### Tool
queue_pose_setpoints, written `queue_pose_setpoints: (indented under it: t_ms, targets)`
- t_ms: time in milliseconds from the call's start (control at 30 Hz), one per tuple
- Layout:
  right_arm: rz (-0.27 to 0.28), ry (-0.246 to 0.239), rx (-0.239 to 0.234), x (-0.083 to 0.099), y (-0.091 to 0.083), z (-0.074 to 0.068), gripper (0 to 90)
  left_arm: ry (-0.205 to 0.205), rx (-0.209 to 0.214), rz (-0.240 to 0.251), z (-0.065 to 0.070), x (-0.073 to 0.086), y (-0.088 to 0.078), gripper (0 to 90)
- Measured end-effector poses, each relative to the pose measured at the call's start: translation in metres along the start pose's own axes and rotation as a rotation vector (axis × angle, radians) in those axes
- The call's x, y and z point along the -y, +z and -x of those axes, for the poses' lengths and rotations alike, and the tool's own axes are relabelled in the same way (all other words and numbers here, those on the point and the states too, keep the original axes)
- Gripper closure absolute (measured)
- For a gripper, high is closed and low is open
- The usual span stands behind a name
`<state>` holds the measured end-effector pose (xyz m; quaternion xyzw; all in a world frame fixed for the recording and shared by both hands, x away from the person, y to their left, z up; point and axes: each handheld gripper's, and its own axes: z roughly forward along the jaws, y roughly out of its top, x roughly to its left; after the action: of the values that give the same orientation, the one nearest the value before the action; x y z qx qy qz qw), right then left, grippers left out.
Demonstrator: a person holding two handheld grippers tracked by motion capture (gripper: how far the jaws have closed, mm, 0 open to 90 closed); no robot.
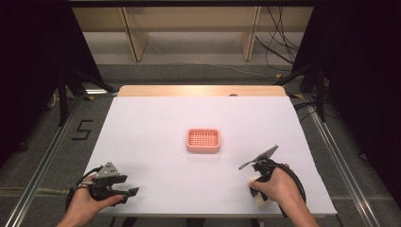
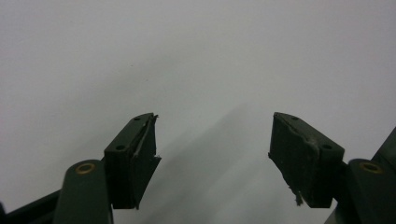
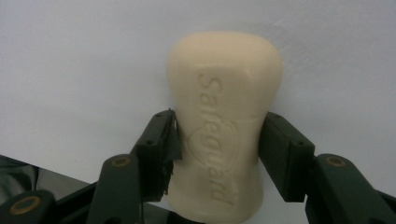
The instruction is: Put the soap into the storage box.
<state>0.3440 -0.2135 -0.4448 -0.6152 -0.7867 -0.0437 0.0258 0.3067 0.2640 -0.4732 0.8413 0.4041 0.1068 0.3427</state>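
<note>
right hand (image 1: 279, 187) sits low at the near edge of the white table (image 1: 156, 118), nearer than the pink soap dish (image 1: 203, 140) and off to its right, well apart from it. the wrist is bent so the right gripper (image 3: 217, 154) points down and back toward the person, its grey plate sticking up toward the dish. and there's the bar of soap (image 3: 224, 121), cream coloured, lettering pressed into its face, lying on the table nearer than the dish and to its right, right at the near edge. in the right gripper view the two black jaws stand on either side of the bar's narrow waist, both pads against its sides, clamped on it. in the high view the soap (image 1: 259, 194) peeks out pale under the fingers.

over on the other side, the left hand (image 1: 87, 201) rests nearer than the dish and far to its left, also by the near edge, forearm coming in from the bottom. the left gripper (image 2: 212, 149) lies low and level, aimed across the table toward the right. its jaws stand wide apart over bare white table, nothing between them.

the dish itself sits mid-table, ridged inside.
</note>
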Motion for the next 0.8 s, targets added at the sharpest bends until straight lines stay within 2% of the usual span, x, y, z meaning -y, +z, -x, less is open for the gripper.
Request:
queue_pose_setpoints:
  t_ms: [33,67,133,167,267,300,500,533,600,733,767,800]
  targets:
    - [-0.007,-0.015,-0.033,-0.0011,0.0010,0.0019,49.9,-0.002,0.006,0.003,0.0003,0.0000,-0.0002,31.3]
    - [-0.016,-0.004,-0.038,-0.0016,0.0006,0.0011,50.0,0.001,0.009,-0.002,-0.0001,-0.0001,-0.0005,31.3]
    - [-0.001,0.001,0.008,-0.0014,0.0010,-0.0018,50.1,0.002,0.006,-0.004,-0.0003,-0.0001,-0.0003,31.4]
    - [-0.003,-0.025,0.004,-0.0019,0.0012,-0.0004,50.2,0.002,0.007,-0.004,-0.0003,0.0000,-0.0002,31.4]
    - [-0.009,-0.001,0.004,-0.0015,0.0008,-0.0028,50.2,0.001,0.009,0.003,-0.0001,0.0003,-0.0001,31.4]
    - [0.011,-0.033,0.012,-0.0011,0.0020,-0.0021,50.3,0.017,0.007,-0.001,-0.0007,0.0001,-0.0007,31.4]
    - [-0.001,-0.057,0.012,-0.0018,0.0006,-0.0018,50.4,0.021,0.007,-0.001,-0.0008,0.0000,-0.0005,31.4]
    - [0.008,-0.077,0.010,-0.0021,0.0011,-0.0007,50.4,0.018,0.008,0.001,-0.0007,0.0001,-0.0003,31.4]
    - [-0.002,-0.071,0.010,-0.0022,-0.0006,-0.0016,50.4,0.019,0.008,0.000,-0.0008,0.0001,-0.0004,31.3]
    - [0.027,-0.092,0.014,-0.0024,-0.0041,-0.0028,50.4,0.019,0.010,0.002,-0.0008,0.0002,-0.0006,31.3]
    - [0.015,-0.113,0.008,-0.0030,-0.0056,-0.0023,50.4,0.019,0.010,0.002,-0.0008,0.0002,-0.0006,31.2]
    - [0.027,-0.121,0.011,-0.0027,-0.0055,-0.0032,50.4,0.019,0.010,0.003,-0.0008,0.0002,-0.0006,31.2]
